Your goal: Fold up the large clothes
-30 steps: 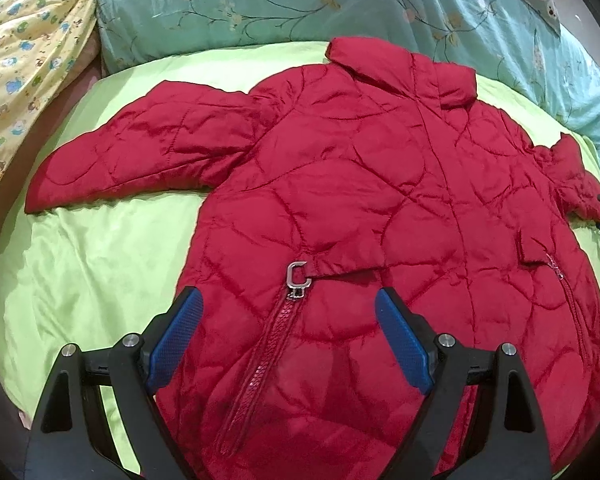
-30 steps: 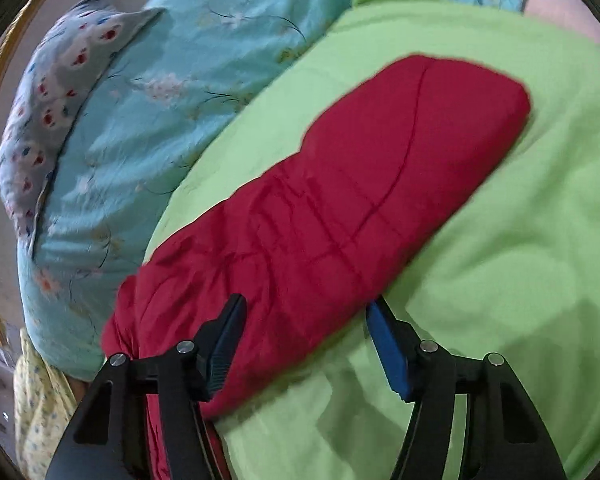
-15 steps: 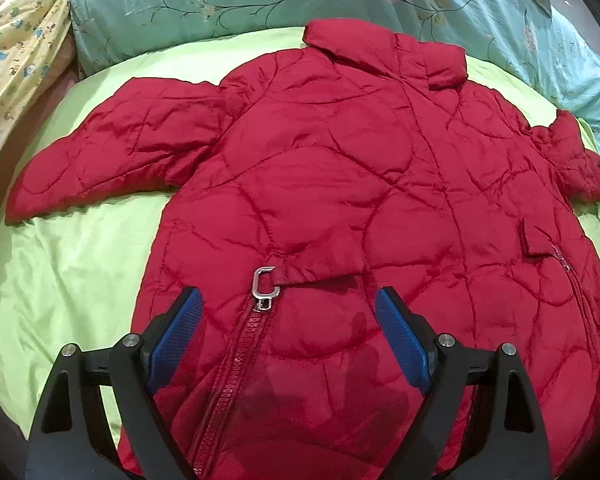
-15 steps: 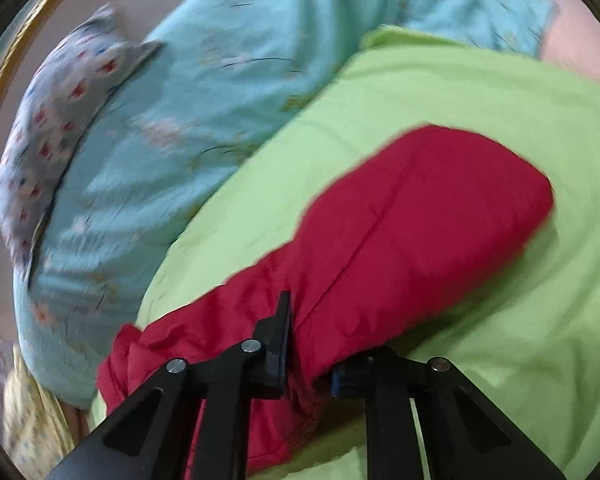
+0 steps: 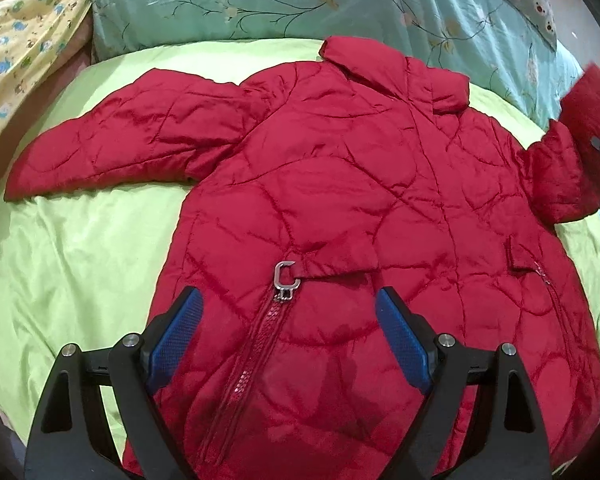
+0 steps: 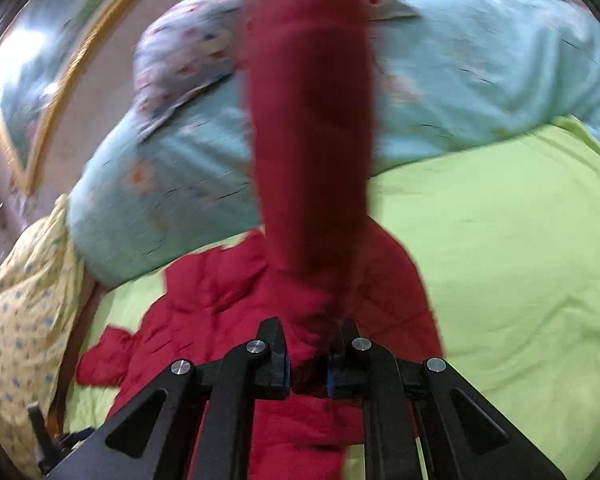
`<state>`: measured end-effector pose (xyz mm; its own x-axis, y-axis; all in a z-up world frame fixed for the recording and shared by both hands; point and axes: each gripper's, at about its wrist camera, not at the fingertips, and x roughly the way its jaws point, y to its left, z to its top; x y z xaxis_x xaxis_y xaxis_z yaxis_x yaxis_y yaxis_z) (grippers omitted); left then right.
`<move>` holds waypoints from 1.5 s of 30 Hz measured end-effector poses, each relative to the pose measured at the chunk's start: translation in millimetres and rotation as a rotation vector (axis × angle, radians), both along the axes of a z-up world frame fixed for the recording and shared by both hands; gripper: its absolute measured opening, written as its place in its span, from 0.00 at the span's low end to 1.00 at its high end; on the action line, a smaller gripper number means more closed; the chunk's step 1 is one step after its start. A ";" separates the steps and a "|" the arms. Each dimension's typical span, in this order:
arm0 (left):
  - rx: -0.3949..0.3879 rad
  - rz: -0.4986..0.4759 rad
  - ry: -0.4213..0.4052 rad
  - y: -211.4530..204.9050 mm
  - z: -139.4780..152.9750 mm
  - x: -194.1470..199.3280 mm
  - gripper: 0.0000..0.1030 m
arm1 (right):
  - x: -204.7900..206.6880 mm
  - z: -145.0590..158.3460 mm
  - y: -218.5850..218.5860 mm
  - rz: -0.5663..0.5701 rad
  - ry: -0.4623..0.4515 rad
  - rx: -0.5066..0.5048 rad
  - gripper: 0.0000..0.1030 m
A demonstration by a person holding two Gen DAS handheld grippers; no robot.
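A red quilted jacket [image 5: 340, 200] lies spread front up on a lime green sheet [image 5: 80, 248], collar toward the pillows, one sleeve [image 5: 112, 148] stretched out flat to the left. Over its lower front, near the metal zipper pull [image 5: 285, 280], hovers my left gripper [image 5: 288, 320], open with nothing between the blue pads. My right gripper [image 6: 307, 360] is shut on the jacket's other sleeve [image 6: 308, 120], which stands lifted and blurred above the bed; that raised sleeve [image 5: 588, 120] shows at the right edge of the left wrist view.
Turquoise floral pillows [image 5: 260, 0] line the head of the bed, with a grey patterned pillow [image 6: 188, 52] behind them. A yellow printed blanket [image 5: 20, 32] lies at the far left. Bare green sheet [image 6: 500, 260] spreads to the right of the jacket.
My right gripper closed on the right sleeve and lifted it up off the sheet, rolling as it rose. The left gripper stayed open over the jacket's lower front.
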<state>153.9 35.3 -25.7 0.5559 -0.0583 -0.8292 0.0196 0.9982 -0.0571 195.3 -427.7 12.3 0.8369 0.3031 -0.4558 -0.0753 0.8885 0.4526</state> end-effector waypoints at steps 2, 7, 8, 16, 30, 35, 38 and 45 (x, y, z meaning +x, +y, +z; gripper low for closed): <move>0.003 0.000 -0.006 2.7 1.8 -2.5 0.86 | -0.5 7.7 24.8 0.052 -0.005 -0.011 0.10; -0.028 0.000 -0.013 13.5 5.5 -6.6 0.86 | 2.0 15.9 91.5 0.183 -0.001 -0.039 0.10; -0.042 0.000 -0.012 16.4 6.0 -6.9 0.86 | 3.6 15.4 105.5 0.206 0.005 -0.042 0.10; -0.091 0.009 -0.036 40.1 11.7 -7.8 0.86 | 31.9 -16.4 212.5 0.327 0.107 -0.080 0.10; -0.286 0.030 -0.002 83.9 6.6 29.0 0.86 | 50.1 -85.8 303.3 0.377 0.215 -0.271 0.23; -0.423 0.010 -0.004 84.1 21.0 66.2 0.86 | 45.6 -90.5 314.0 0.403 0.194 -0.335 0.34; -0.450 -0.022 0.001 72.5 28.3 91.4 0.86 | 46.4 -90.5 311.4 0.403 0.193 -0.323 0.34; -0.523 -0.068 0.097 51.2 5.5 142.8 0.66 | 45.0 -93.9 309.7 0.415 0.179 -0.297 0.43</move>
<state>296.6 86.5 -20.1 0.4590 -0.5106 -0.7270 0.0532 0.8327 -0.5512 240.3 -118.0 -81.6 0.5757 0.4279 -0.6968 -0.3914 0.8924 0.2247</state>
